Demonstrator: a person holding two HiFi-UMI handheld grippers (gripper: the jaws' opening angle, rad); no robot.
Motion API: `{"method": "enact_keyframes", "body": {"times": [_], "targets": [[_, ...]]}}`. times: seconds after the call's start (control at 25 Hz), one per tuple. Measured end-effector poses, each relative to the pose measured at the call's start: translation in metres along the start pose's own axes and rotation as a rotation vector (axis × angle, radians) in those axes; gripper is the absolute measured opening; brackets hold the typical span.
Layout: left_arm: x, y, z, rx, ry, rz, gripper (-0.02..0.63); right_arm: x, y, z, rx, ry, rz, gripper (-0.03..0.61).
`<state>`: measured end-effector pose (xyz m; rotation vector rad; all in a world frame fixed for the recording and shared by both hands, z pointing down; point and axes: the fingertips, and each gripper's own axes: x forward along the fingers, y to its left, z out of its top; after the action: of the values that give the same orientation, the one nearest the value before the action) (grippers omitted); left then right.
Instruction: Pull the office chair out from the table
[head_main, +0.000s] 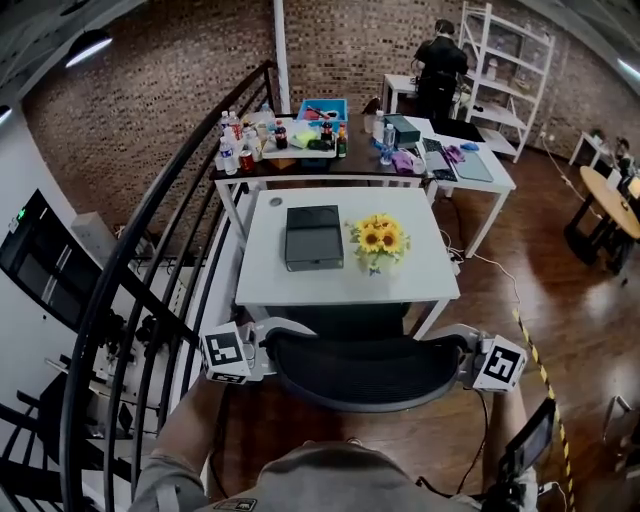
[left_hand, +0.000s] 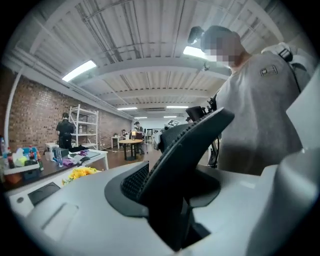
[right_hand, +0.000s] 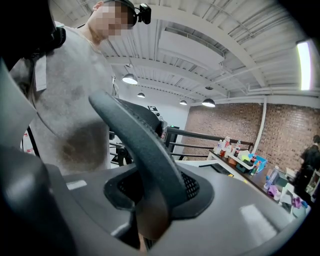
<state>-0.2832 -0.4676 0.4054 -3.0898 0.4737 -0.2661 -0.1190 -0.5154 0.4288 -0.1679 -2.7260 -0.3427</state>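
The black mesh office chair (head_main: 365, 372) stands tucked against the near edge of a white table (head_main: 268, 275), and only the curved top of its backrest shows in the head view. My left gripper (head_main: 270, 343) is at the backrest's left end and my right gripper (head_main: 456, 347) at its right end. In the left gripper view the backrest rim (left_hand: 186, 142) runs down into the gap between the jaws of the left gripper (left_hand: 175, 222) and fills it. The right gripper view shows the rim (right_hand: 142, 142) likewise clamped in the right gripper (right_hand: 145, 225).
A dark flat case (head_main: 313, 237) and a bunch of sunflowers (head_main: 378, 238) sit on the white table. A black curved stair railing (head_main: 130, 290) runs close on the left. Cluttered tables (head_main: 300, 135) and a person (head_main: 440, 70) are behind; striped floor tape (head_main: 535, 350) lies to the right.
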Motion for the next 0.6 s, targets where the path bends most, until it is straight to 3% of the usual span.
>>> {"method": "enact_keyframes", "body": {"times": [0.6], "targets": [[0.001,-0.021,-0.006,0.024,0.064,-0.022,0.156,-0.001,0.014,0.005,-0.035,-0.024,-0.071,0.138]]}}
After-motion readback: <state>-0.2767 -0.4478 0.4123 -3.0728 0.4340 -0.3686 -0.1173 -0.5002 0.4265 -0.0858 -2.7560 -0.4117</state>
